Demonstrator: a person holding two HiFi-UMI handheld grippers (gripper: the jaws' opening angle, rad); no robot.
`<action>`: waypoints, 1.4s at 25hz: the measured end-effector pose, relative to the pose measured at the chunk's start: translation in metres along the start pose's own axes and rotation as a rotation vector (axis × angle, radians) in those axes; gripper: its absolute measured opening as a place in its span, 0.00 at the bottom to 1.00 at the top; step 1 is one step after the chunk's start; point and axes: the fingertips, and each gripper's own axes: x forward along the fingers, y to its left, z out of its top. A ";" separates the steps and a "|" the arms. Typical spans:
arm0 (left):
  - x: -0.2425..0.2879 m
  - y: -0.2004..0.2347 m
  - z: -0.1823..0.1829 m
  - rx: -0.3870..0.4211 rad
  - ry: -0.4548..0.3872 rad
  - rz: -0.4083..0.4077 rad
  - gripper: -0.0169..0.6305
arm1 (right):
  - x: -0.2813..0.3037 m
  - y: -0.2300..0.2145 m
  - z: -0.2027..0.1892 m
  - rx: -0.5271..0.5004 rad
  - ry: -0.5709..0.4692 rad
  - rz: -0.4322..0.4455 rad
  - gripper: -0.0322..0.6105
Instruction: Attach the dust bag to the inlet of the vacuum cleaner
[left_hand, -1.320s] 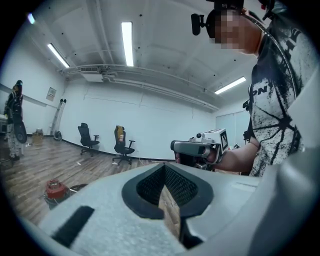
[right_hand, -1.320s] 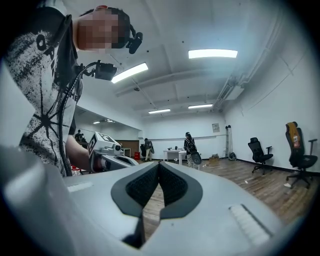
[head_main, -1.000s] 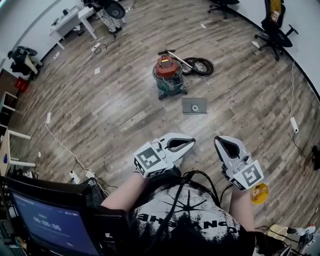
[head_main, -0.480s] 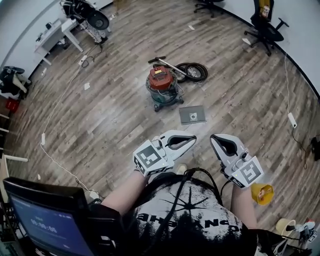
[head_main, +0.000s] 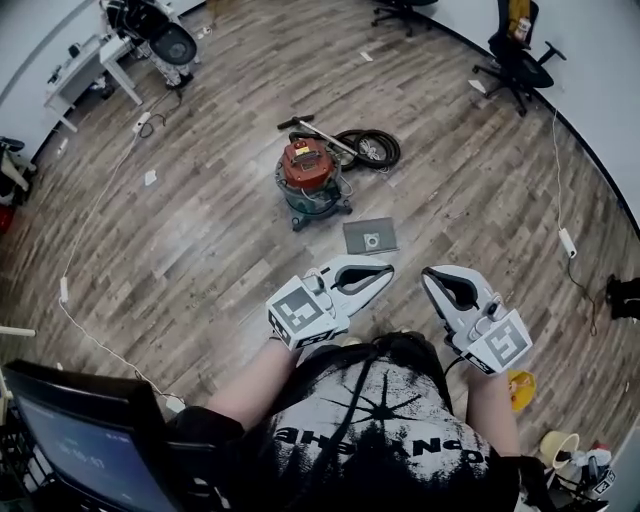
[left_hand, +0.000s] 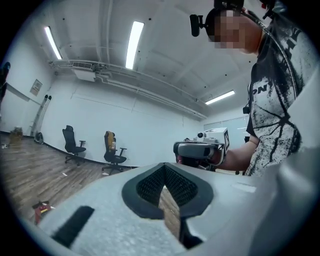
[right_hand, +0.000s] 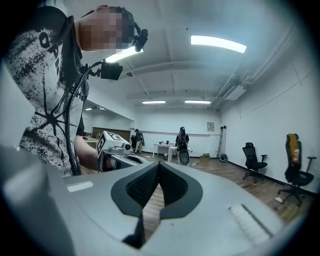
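Observation:
The vacuum cleaner (head_main: 305, 180), red on top with a teal drum, stands on the wood floor ahead of me, its black hose (head_main: 368, 148) coiled behind it. The dust bag (head_main: 370, 237), a flat grey square with a round hole, lies on the floor just right of it. Both grippers are held level in front of the person's chest, far from the bag. My left gripper (head_main: 387, 273) is shut with nothing in it, its pads (left_hand: 172, 182) meeting. My right gripper (head_main: 431, 277) is also shut and empty, and it shows in the left gripper view (left_hand: 199, 148).
Office chairs (head_main: 515, 55) stand at the far right wall and a desk (head_main: 95, 65) with gear at the far left. A power strip (head_main: 567, 242) and cables lie on the floor right. A monitor (head_main: 70, 440) sits near my left. People stand by a far table (right_hand: 181, 139).
The vacuum cleaner and dust bag have slid down and left in the head view, nearer to me. Both grippers keep their place before the chest, still shut.

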 end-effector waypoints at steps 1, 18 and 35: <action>0.000 0.005 -0.001 -0.005 -0.001 0.001 0.03 | 0.003 -0.005 0.001 -0.001 0.003 -0.003 0.06; 0.049 0.187 0.023 -0.168 -0.096 0.270 0.03 | 0.113 -0.164 -0.027 0.036 0.022 0.289 0.06; 0.107 0.284 0.032 -0.150 -0.040 0.427 0.03 | 0.166 -0.275 -0.037 0.070 -0.009 0.436 0.06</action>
